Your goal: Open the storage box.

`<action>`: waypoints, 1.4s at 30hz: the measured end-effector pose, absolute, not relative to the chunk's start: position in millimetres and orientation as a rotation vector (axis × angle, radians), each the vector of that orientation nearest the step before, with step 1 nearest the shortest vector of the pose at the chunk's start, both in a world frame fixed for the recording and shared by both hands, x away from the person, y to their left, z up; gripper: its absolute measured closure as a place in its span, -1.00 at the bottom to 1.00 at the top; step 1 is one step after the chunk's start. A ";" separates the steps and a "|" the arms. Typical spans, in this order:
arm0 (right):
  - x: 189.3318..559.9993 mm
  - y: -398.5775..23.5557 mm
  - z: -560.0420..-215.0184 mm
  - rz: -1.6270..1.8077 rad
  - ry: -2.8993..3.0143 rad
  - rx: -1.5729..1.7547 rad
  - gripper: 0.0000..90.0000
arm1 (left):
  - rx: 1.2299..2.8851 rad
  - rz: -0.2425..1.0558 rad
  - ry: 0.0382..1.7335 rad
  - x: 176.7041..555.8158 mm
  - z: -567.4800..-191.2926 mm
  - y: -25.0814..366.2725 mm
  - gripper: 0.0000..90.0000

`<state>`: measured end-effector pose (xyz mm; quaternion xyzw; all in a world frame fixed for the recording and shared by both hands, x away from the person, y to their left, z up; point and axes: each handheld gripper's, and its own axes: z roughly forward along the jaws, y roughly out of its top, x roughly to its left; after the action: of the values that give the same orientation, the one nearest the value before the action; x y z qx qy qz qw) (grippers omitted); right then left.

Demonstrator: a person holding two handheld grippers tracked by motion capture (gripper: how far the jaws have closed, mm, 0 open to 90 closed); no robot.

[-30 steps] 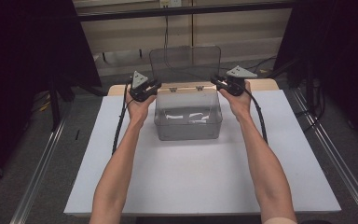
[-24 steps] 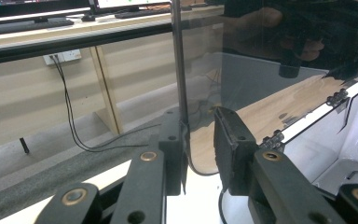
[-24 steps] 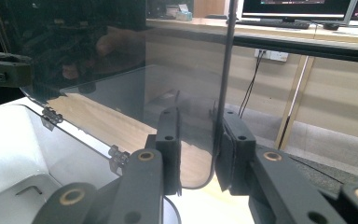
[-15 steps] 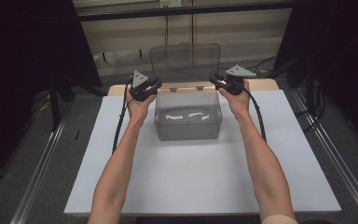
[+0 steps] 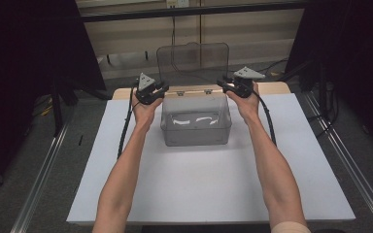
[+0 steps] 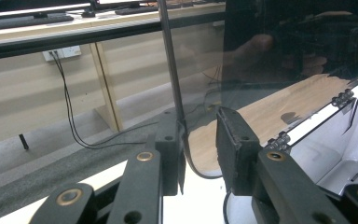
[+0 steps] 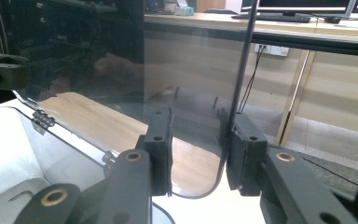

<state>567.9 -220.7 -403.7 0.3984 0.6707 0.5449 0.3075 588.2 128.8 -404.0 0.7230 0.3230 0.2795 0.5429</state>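
The clear smoky plastic lid (image 5: pixel 193 59) of the transparent storage box (image 5: pixel 195 120) stands upright on its hinges at the box's far edge, directly between my two claws, and the box sits on the white bench (image 5: pixel 209 184) just beneath and between my hands. My left claw (image 5: pixel 156 91) is at the lid's left edge: in the left gripper view that edge (image 6: pixel 171 70) runs down into the gap between my jaws, lying against the left pad (image 6: pixel 168 154) while the right pad (image 6: pixel 235 149) stands a little clear of it, so the grip looks narrow yet loose, and those jaws have just been easing apart. My right claw (image 5: pixel 225 84) is at the lid's right edge, mirrored: in the right gripper view the edge (image 7: pixel 240 79) drops beside the right pad (image 7: pixel 242 151), with the left pad (image 7: pixel 161 149) apart from the sheet, and these jaws too have just been opening with the lid between them. Neither claw clamps the sheet firmly now. Beyond my claws, past the lid, runs a pale wooden strip of the tabletop (image 5: pixel 272 87), and two small metal hinges (image 6: pixel 344 98) join lid to box just beside my left claw's right jaw. Inside the box below me lie a few white reflections or items too faint to tell.
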 end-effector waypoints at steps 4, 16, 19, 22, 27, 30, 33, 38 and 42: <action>569.6 -219.8 -404.1 1.447 1.770 1.063 0.43 | 1.716 0.661 0.770 588.4 -404.3 128.4 0.58; 576.3 -217.5 -405.9 1.463 1.765 1.105 0.33 | 1.714 0.645 0.796 592.0 -405.8 125.0 0.44; 577.8 -216.5 -406.8 1.472 1.760 1.119 0.30 | 1.717 0.636 0.798 593.8 -406.5 125.9 0.43; 579.1 -216.9 -407.9 1.485 1.757 1.119 0.29 | 1.715 0.632 0.799 594.6 -406.8 126.2 0.43; 581.3 -212.8 -407.5 1.470 1.763 1.137 0.13 | 1.710 0.604 0.818 595.9 -409.3 124.7 0.37; 583.3 -211.4 -408.2 1.470 1.762 1.153 0.13 | 1.716 0.605 0.818 596.3 -409.4 125.2 0.33; 583.7 -213.1 -409.2 1.496 1.751 1.171 0.18 | 1.712 0.596 0.825 596.8 -409.6 124.8 0.33; 584.1 -215.7 -409.1 1.510 1.758 1.175 0.23 | 1.714 0.585 0.826 597.8 -409.7 125.3 0.33; 584.7 -216.1 -409.1 1.512 1.758 1.178 0.23 | 1.738 0.603 0.819 597.1 -407.6 124.4 0.31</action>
<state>584.7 -216.1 -409.1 0.4365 0.6513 0.5604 0.2670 597.1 124.4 -407.6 0.7294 0.3438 0.2532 0.5344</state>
